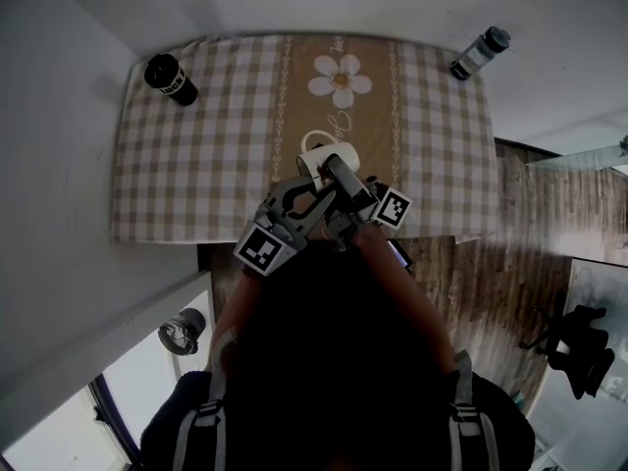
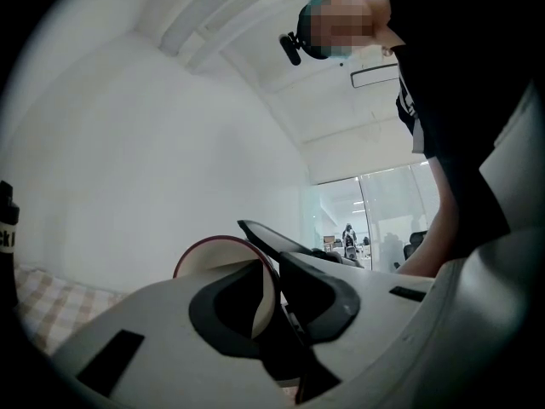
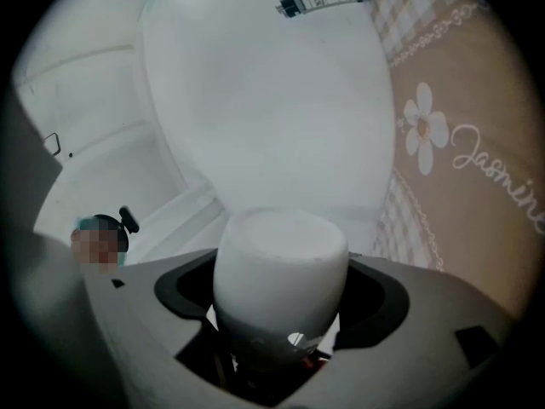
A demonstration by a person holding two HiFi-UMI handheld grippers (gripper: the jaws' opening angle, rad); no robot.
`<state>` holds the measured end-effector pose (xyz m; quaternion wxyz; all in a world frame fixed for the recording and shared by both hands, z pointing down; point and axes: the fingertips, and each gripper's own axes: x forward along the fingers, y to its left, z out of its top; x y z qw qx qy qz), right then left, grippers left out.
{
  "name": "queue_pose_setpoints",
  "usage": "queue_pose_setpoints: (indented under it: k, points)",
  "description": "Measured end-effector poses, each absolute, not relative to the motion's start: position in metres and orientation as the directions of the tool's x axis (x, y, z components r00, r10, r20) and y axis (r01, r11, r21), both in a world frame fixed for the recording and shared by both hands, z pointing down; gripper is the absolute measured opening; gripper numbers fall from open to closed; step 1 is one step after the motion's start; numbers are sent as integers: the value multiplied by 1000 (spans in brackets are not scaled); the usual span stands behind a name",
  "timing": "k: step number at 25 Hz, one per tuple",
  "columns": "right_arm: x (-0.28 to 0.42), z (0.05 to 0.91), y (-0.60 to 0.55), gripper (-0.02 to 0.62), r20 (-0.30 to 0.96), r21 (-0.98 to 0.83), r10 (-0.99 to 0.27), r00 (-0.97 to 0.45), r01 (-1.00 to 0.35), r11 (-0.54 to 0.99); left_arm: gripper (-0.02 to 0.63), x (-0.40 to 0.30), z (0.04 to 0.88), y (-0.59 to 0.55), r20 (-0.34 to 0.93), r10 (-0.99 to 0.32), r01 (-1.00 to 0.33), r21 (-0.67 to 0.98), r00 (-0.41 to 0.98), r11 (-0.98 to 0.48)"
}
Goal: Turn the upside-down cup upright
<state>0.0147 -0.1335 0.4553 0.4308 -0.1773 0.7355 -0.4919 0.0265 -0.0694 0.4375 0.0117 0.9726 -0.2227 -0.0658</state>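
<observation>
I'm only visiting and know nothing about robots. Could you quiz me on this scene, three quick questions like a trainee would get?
1. True or false: the white cup stands free on the checked tablecloth, no gripper near it.
2. What is the left gripper clamping in its jaws? A) the cup's wall at the rim B) the tablecloth C) nothing
3. Fill in: the dark-capped bottle stands at the table's far ____ corner.
Key: 1 false, it sits in the jaws of the left gripper and the right gripper; 2 A; 3 right.

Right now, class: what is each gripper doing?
Left gripper: closed on the rim of the white ceramic cup.
Right gripper: closed around the same cup's body.
</observation>
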Motion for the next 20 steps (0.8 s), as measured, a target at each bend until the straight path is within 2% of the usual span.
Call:
queue_pose_setpoints:
  k: [6,12,15,20]
  points:
    - [20,471,-137,388,-396,-898,-705,-588,89,431,77,28,455,-73,-43,-397,-395,60,917,-917]
    - [26,480,-139,393,-337,-901,-704,-625,-1,433,89,33,472,-72,78,-345,-343,-38,935,-938]
    - [34,485,-138,393,-295,-894,-705,-645,-73,442,95,32,475,-69,59,-338,-339,8,939,-941]
    - [60,484,-157,392,-248,-881,-739,-626,-172,441,95,13,463,-92,10,-401,-400,79,916,-913]
